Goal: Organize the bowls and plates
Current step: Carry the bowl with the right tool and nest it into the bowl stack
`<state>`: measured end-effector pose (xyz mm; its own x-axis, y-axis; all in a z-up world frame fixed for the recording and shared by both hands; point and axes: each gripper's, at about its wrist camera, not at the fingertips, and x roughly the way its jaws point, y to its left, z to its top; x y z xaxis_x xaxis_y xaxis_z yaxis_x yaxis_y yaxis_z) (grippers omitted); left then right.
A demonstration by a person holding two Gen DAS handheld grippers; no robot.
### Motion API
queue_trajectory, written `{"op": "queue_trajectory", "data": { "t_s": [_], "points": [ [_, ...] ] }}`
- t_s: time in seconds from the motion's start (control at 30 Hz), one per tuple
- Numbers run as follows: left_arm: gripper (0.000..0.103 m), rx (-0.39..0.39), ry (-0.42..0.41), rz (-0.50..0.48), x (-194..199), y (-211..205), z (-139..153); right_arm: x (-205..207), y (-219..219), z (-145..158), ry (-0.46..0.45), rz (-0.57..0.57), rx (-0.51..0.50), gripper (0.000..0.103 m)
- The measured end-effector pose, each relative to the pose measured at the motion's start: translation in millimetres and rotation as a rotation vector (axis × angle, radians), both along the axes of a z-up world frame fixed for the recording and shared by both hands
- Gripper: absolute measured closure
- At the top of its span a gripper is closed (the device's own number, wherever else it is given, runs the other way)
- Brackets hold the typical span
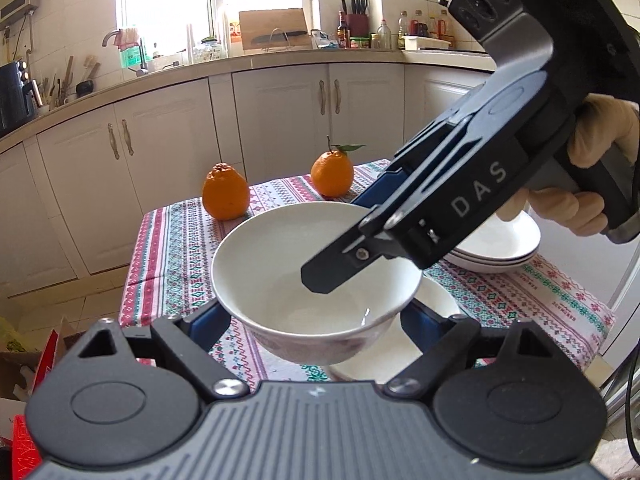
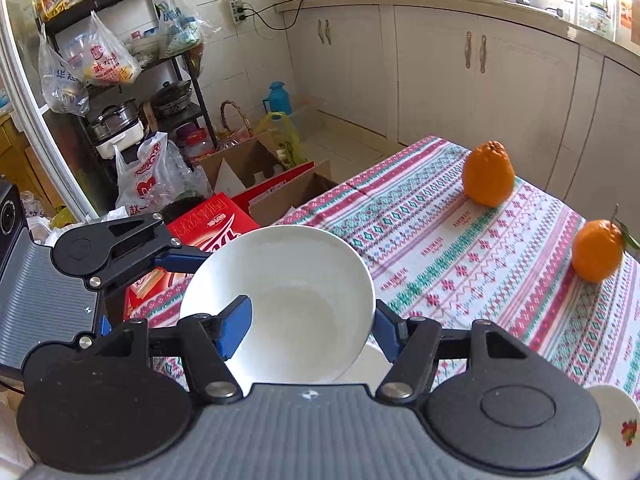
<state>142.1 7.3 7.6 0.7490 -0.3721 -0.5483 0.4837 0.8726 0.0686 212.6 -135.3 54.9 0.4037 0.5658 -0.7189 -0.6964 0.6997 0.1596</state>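
A white bowl [image 1: 280, 264] hangs tilted above the patterned tablecloth [image 1: 176, 248]. My left gripper [image 1: 316, 320] clasps it from both sides, its blue fingers [image 1: 208, 324] against the outer wall. My right gripper [image 1: 348, 236] comes in from the upper right, held by a gloved hand [image 1: 592, 140]. Its black finger sits inside the bowl and its blue one outside the far rim. In the right wrist view the right gripper [image 2: 312, 330] straddles the bowl [image 2: 288, 280], with a finger of the left gripper [image 2: 180, 258] at the bowl's left rim.
A white dish [image 1: 380, 352] lies on the table under the bowl. A stack of white dishes [image 1: 496, 252] stands at the right. Two oranges [image 1: 225, 192] [image 1: 332, 174] sit near the far edge. A flowered dish [image 2: 616, 428] is close by. Boxes [image 2: 212, 224] crowd the floor beside the table.
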Motion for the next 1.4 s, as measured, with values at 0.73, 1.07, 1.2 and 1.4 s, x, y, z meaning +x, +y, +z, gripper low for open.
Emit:
{"op": "queue_trajectory", "data": {
  "t_s": [0.73, 1.07, 1.2, 1.4],
  "points": [
    [0.012, -0.011, 0.112, -0.062, 3.7, -27.8, -26.6, -10.8, -34.5, -34.4, 0.060, -0.074, 0.003, 0.033],
    [0.011, -0.030, 0.126, -0.071, 8.2, -26.2, -28.3, -10.3, -35.3, -38.6, 0.060, -0.082, -0.001, 0.033],
    [0.010, -0.039, 0.134, -0.073, 9.9, -25.3, -29.7, -9.9, -35.4, -39.7, 0.056, -0.085, -0.007, 0.033],
    [0.006, -0.039, 0.138, -0.084, 11.3, -26.2, -31.7, -10.6, -35.1, -41.6, 0.043, -0.093, -0.018, 0.032]
  ]
}}
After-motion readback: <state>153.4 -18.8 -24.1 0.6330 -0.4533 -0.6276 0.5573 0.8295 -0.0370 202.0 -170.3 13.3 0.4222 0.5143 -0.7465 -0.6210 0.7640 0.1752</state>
